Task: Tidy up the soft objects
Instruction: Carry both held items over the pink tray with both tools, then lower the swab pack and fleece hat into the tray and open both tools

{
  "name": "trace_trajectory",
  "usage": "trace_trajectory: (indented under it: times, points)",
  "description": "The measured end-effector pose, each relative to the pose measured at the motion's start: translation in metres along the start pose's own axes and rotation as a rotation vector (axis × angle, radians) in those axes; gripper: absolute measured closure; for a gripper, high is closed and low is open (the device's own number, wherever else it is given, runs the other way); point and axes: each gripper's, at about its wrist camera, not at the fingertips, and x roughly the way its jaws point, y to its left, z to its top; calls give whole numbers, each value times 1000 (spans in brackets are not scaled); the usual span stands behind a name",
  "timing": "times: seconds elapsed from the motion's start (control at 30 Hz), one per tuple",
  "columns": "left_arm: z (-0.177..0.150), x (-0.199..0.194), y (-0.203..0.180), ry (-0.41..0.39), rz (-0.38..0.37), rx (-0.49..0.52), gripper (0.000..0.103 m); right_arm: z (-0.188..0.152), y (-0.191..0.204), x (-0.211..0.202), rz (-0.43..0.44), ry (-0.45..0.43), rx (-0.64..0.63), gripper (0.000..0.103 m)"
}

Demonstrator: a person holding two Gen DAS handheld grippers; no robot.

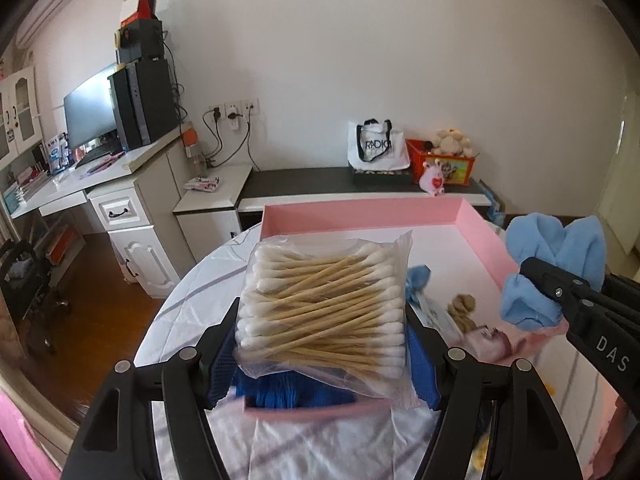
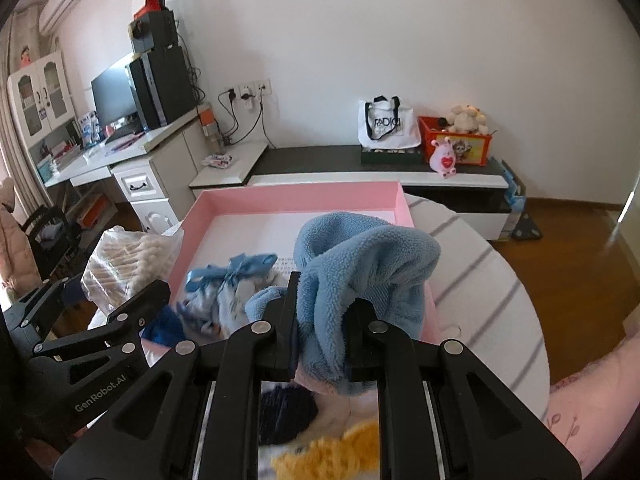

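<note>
Striped table point(image 2: 480, 280), pink tray point(image 2: 304, 196) holding cloths, left gripper point(image 1: 320, 344) clamping swab bag point(image 1: 324, 308), right gripper point(image 2: 322, 312) pinching blue fleece point(image 2: 368, 264)

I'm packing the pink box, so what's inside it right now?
In the pink box: a blue-and-white patterned cloth near the front; the floor behind it is bare. The blue fleece in the right claw hides the box's right front part.

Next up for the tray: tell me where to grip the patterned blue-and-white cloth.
Take the patterned blue-and-white cloth at its raised, bunched blue knot, coming from above. It lies crumpled in the pink tray, so that knot is probably the only part a hand-held gripper can close around.
</note>
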Motion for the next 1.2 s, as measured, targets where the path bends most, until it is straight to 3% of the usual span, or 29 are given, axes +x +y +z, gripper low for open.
trace_trajectory:
  times: [0.37,0.53,0.7,0.77,0.9,0.97,1.1,1.2]
  points:
    - [81,121,-1,90,5,37,36,33,-5,63,-24,87,6,86]
    - [104,173,1,133,-24,29,36,37,-5,87,-25,138,-12,85]
    - [106,195,9,128,-23,41,31,34,-6,101,-25,169,-17,80]
    - [107,204,10,133,-28,32,20,33,-7,104,-5,179,-7,76]
    - [93,200,13,123,-3,24,11,33,-12,99,-12,152,13,44]
    - [92,200,14,112,-2,14,4,33,-13,93,-23,130,16,37]
    - [72,179,15,91,-8,-5,0,34,-14,87,-48,108,21,13]
    - [59,169,16,78,-6,-12,0,35,-13,85,-75,102,15,9]
